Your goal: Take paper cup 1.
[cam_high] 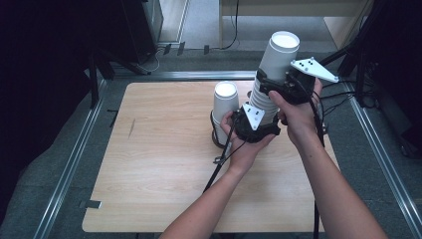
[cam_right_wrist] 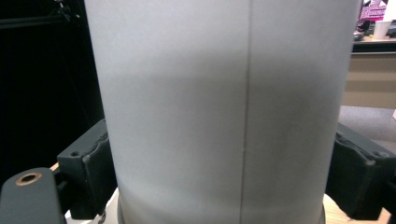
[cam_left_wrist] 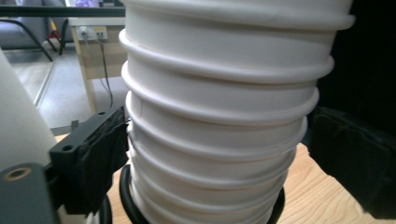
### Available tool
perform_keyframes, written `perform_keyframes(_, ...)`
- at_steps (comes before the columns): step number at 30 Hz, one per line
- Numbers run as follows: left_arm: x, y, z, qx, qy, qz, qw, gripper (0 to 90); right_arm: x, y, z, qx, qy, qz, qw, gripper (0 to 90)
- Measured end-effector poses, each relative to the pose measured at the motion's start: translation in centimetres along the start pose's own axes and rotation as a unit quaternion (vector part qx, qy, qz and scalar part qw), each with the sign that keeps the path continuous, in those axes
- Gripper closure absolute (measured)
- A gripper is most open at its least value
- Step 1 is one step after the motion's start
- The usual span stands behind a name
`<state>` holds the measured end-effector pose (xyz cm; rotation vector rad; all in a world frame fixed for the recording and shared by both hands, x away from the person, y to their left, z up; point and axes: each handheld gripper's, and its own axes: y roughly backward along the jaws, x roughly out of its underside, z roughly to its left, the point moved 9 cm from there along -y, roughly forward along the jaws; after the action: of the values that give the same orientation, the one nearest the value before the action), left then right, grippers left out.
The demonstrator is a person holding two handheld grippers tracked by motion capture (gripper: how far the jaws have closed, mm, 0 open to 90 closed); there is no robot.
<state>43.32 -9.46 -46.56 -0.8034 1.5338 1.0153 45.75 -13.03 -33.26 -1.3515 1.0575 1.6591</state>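
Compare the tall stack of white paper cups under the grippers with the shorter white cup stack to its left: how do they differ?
The tall stack of white paper cups rises well above the shorter white cup stack. The tall stack leans to the right; the shorter one stands upright. The left gripper clamps the tall stack low among its rims and the right gripper clamps it higher, while no gripper holds the shorter stack. Both are upside-down white cups on the wooden table.
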Motion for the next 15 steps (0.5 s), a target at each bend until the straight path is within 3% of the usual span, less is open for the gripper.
perform_keyframes(15, 0.0, 0.1, 0.0, 0.004, 0.003, 0.004, 1.0000, 6.7, -1.6, 0.2, 0.1, 0.007, 0.009, -0.019, 0.9997, 10.8)
